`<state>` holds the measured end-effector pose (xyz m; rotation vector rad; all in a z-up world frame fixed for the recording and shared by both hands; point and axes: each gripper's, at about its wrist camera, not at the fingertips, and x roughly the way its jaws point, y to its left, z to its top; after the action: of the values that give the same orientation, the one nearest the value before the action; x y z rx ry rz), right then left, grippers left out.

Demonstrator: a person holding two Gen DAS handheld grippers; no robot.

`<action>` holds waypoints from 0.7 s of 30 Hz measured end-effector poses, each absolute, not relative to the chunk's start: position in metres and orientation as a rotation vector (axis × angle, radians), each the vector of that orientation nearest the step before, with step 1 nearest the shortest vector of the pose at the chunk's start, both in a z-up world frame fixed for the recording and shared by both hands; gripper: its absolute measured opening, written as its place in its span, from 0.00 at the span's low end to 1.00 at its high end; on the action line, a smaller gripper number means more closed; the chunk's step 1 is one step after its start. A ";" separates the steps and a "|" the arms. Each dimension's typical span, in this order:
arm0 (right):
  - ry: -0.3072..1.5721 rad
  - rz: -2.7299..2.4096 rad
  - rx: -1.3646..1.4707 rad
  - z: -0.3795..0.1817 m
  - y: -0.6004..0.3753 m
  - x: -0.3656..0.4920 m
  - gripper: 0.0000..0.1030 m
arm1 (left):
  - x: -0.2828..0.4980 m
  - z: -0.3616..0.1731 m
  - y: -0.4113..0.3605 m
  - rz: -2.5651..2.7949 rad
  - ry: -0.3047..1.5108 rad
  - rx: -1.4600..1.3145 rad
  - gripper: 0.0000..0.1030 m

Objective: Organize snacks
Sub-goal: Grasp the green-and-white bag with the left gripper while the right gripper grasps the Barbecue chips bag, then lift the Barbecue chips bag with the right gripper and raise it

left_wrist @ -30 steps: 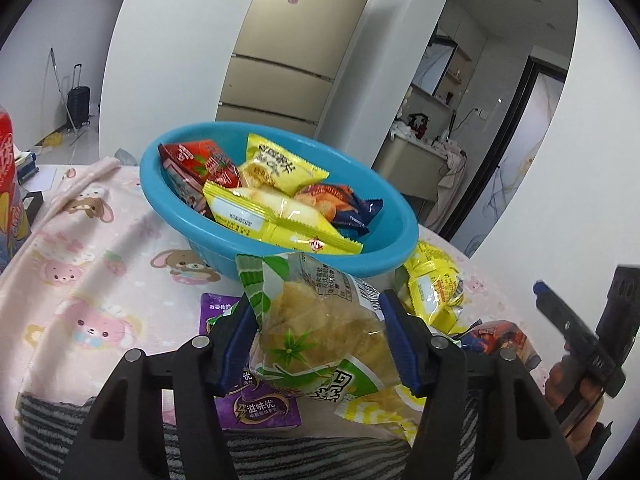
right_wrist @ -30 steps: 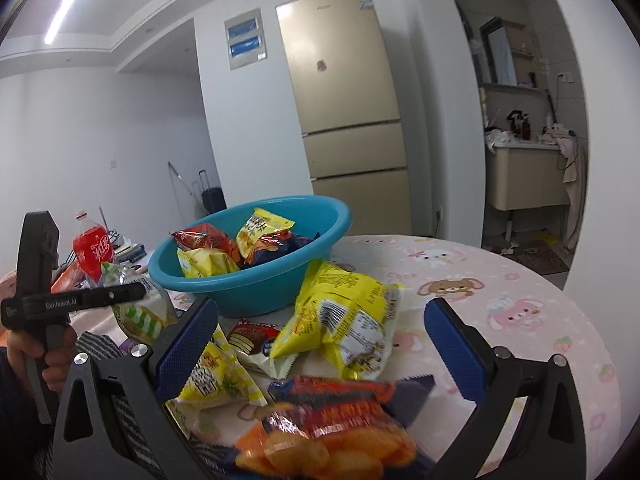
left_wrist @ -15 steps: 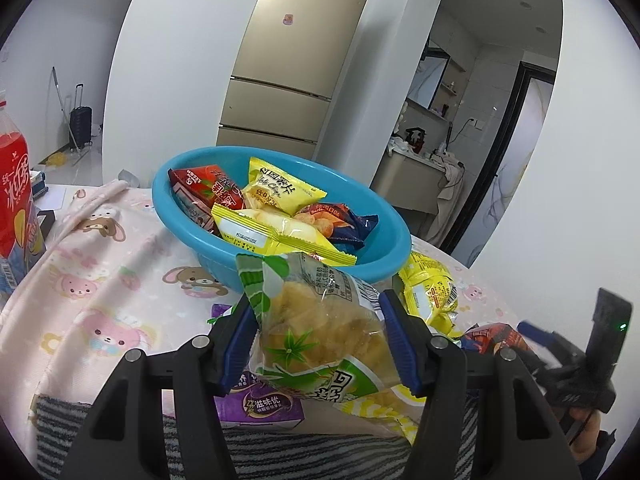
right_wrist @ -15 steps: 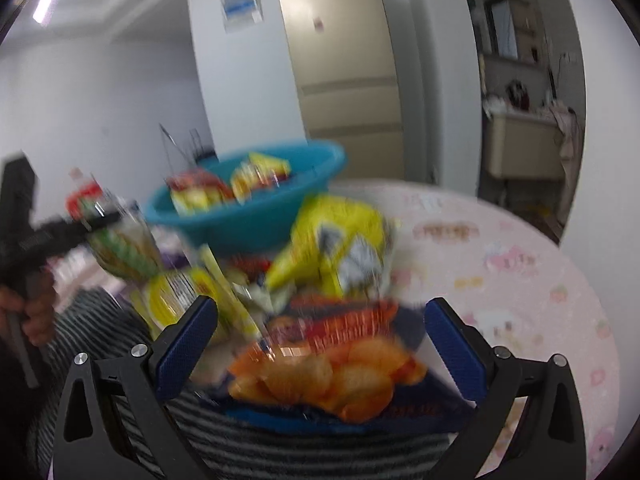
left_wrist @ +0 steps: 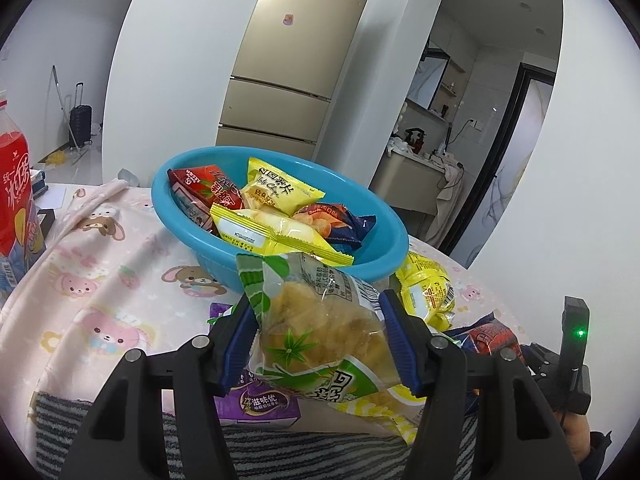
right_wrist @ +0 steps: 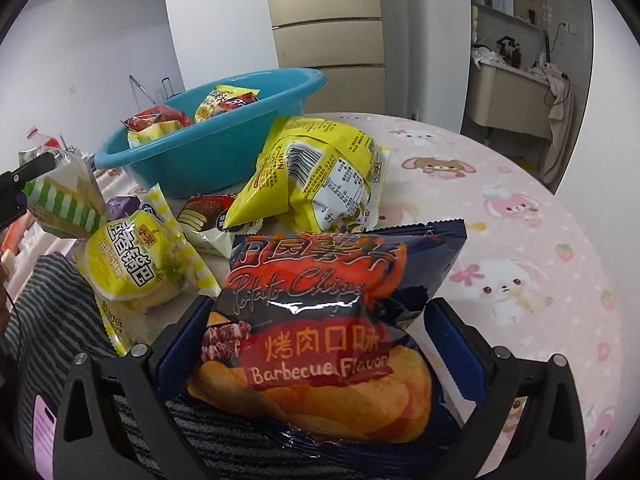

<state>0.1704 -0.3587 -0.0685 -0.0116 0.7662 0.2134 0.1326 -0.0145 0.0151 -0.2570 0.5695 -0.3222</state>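
My left gripper [left_wrist: 320, 332] is shut on a green-and-clear snack bag [left_wrist: 320, 320] and holds it just short of the blue bowl [left_wrist: 384, 248], which holds several snack packs. It also shows in the right wrist view [right_wrist: 64, 196]. My right gripper [right_wrist: 316, 340] has its jaws around a dark barbecue potato chips bag [right_wrist: 320, 320] lying on the table; the pads sit close to its sides and contact is unclear. The blue bowl [right_wrist: 192, 160] stands beyond it.
Loose packs lie between me and the bowl: a yellow bag [right_wrist: 320, 172], a yellow round snack [right_wrist: 132, 272], a brown-and-white pack [right_wrist: 204, 216], a purple pack [left_wrist: 260, 400]. A red drink bottle [left_wrist: 14, 200] stands left. A striped cloth [left_wrist: 280, 452] covers the near edge.
My right gripper dropped down and forward onto the barbecue chips bag and its jaws narrowed around it. My left gripper kept the green bag and rose slightly toward the bowl.
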 end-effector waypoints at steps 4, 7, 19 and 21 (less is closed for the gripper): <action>0.745 0.214 0.008 -0.066 -0.364 0.167 0.82 | 0.132 0.015 -0.014 -0.321 0.568 -0.258 0.61; 0.711 0.216 0.011 -0.061 -0.364 0.162 0.80 | 0.132 0.016 -0.014 -0.322 0.565 -0.258 0.61; 0.375 0.196 -0.195 -0.025 -0.328 0.112 0.80 | 0.115 0.030 -0.011 -0.294 0.498 -0.242 0.61; 0.366 0.202 -0.199 -0.024 -0.327 0.112 0.80 | 0.110 0.036 -0.009 -0.289 0.477 -0.232 0.61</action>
<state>0.1118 -0.3271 -0.0242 -0.1993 0.3664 0.2021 0.1095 -0.0092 0.0365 -0.2319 0.4765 -0.2892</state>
